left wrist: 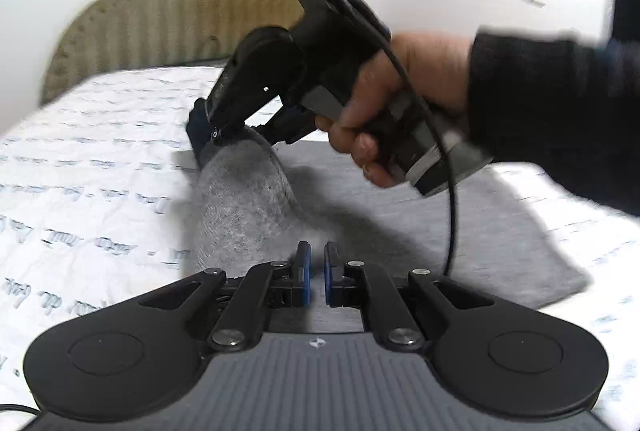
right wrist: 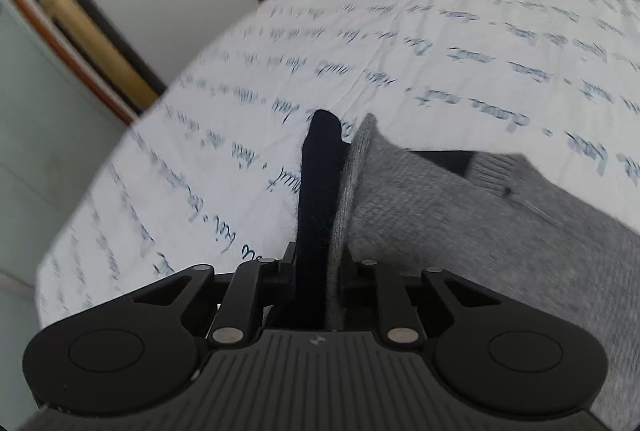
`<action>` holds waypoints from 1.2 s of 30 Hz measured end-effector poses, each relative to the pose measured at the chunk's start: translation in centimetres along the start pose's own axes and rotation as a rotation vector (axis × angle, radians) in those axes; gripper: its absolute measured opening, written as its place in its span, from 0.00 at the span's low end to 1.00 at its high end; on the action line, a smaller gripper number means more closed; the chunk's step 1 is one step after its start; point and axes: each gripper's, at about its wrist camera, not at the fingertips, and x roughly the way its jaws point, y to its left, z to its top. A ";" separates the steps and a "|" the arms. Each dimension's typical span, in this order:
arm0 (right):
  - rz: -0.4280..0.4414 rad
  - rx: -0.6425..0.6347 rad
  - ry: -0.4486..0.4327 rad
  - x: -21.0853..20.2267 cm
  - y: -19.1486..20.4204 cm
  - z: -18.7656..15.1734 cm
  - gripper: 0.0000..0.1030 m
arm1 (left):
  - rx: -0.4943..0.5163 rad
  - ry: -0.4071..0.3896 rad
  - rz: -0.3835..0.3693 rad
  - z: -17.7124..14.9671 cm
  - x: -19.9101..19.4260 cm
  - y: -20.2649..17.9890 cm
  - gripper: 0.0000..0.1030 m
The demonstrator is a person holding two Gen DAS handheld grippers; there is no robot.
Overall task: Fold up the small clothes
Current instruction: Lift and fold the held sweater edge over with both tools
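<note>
The grey sock (left wrist: 244, 199) lies across the printed bed sheet (left wrist: 88, 159), and both grippers meet on it at opposite ends. The right gripper (right wrist: 334, 259) pinches one end: in its own view the jaws are drawn in on a grey knit edge with a dark navy part (right wrist: 320, 183) pressed alongside it, both running straight out from between the fingers. The left gripper (left wrist: 316, 265) sits at the near end with its blue pads (left wrist: 305, 267) almost together; grey fabric shows in the narrow gap, so it appears to be nipping the sock, though the contact itself is hard to make out.

From the left gripper the sock's long axis runs forward and slightly left, rising to the right gripper, held by the person's hand (left wrist: 384, 111) ahead. A grey cloth (left wrist: 460, 215) lies flat to the right beneath that hand.

Judged from this, the fold turns on bringing the far end back along that axis toward the left gripper; the right hand holds the end that must travel.
</note>
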 end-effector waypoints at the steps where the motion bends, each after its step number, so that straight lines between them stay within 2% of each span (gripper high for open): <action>1: 0.003 0.016 -0.009 -0.6 -0.6 -0.3 0.19 | -0.070 0.009 -0.092 0.3 -0.9 0.7 0.06; 3: 0.004 0.028 -0.024 -1.2 -1.5 -0.6 0.19 | -0.283 0.032 -0.288 0.3 -2.6 2.8 0.07; 4: 0.016 0.036 -0.031 -1.6 -1.9 -0.8 0.19 | -0.378 0.028 -0.348 0.1 -3.2 3.9 0.07; 5: 0.026 0.047 -0.036 -1.8 -2.2 -1.0 0.19 | -0.465 0.020 -0.380 -0.3 -3.6 4.9 0.14; 7: 0.040 0.059 -0.044 -2.1 -2.8 -1.2 0.19 | -0.611 0.004 -0.346 -1.0 -3.8 6.7 0.35; 8: 0.045 0.065 -0.048 -2.3 -3.0 -1.3 0.19 | -0.688 0.004 -0.317 -1.5 -3.4 7.5 0.55; 9: 0.053 0.074 -0.050 -2.2 -3.3 -1.4 0.19 | -0.778 0.009 -0.286 -2.0 -2.9 8.4 0.62; 11: 0.066 0.094 -0.053 -2.2 -3.6 -1.5 0.19 | -0.952 0.024 -0.277 -3.0 -1.8 9.8 0.62; 14: 0.072 0.100 -0.057 -1.9 -3.5 -1.6 0.20 | -1.148 0.054 -0.269 -3.7 -0.1 11.3 0.62; 16: 0.072 0.106 -0.058 -2.0 -3.6 -1.6 0.20 | -1.255 0.070 -0.275 -4.2 0.7 11.5 0.62; 18: 0.072 0.120 -0.062 -2.0 -3.8 -1.6 0.20 | -1.338 0.084 -0.240 -4.4 1.4 11.2 0.62; 20: 0.075 0.140 -0.066 -2.1 -4.2 -1.8 0.19 | -1.380 0.078 -0.212 -4.4 2.1 10.8 0.62; 25: 0.090 0.186 -0.068 -2.1 -4.9 -2.2 0.19 | -1.405 0.114 -0.111 -4.4 2.3 10.7 0.60; 31: 0.094 0.194 -0.070 -2.1 -4.9 -2.6 0.19 | -1.416 0.120 -0.080 -3.5 3.0 10.7 0.60; 32: 0.094 0.193 -0.073 -2.1 -4.9 -2.6 0.19 | -1.411 0.129 -0.072 -3.4 3.3 10.7 0.44; 33: 0.095 0.194 -0.075 -2.1 -5.0 -2.7 0.19 | -1.398 0.147 -0.060 -3.5 3.7 10.7 0.17; 34: 0.097 0.196 -0.078 -2.1 -5.1 -2.7 0.19 | -1.381 0.176 -0.044 -3.4 3.9 10.8 0.08; 36: 0.106 0.201 -0.097 -2.4 -5.2 -2.9 0.20 | -1.354 0.179 -0.022 -3.1 3.7 10.7 0.06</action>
